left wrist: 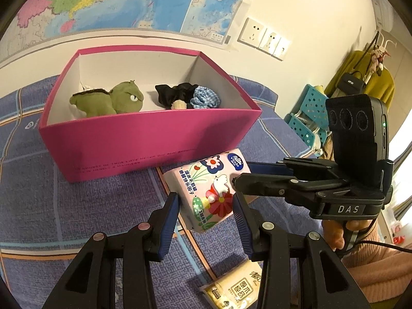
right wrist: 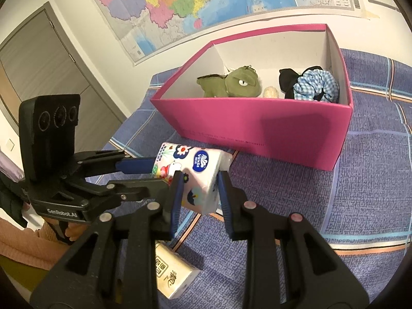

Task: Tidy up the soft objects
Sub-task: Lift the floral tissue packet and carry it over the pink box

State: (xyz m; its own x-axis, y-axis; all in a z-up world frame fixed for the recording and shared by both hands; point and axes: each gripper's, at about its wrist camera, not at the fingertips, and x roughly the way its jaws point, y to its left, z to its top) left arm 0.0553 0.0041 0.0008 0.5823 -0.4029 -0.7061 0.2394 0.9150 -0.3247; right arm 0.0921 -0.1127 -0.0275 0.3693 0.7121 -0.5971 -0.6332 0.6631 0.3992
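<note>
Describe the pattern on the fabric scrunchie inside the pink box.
Blue-and-white gingham check on the fabric scrunchie; clearest in the right wrist view.

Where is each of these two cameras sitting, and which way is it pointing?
Left wrist: rides the left hand-held gripper, facing the pink tissue pack and pink box; the right hand-held gripper and a hand show.
Right wrist: rides the right hand-held gripper, facing the same pack; the left hand-held gripper shows.
Shared: pack, box, green plush, yellow tissue pack.

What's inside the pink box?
Inside the pink box are a green dinosaur plush, black fabric, a blue checked scrunchie and something small and cream. Anything beneath them is hidden.
</note>
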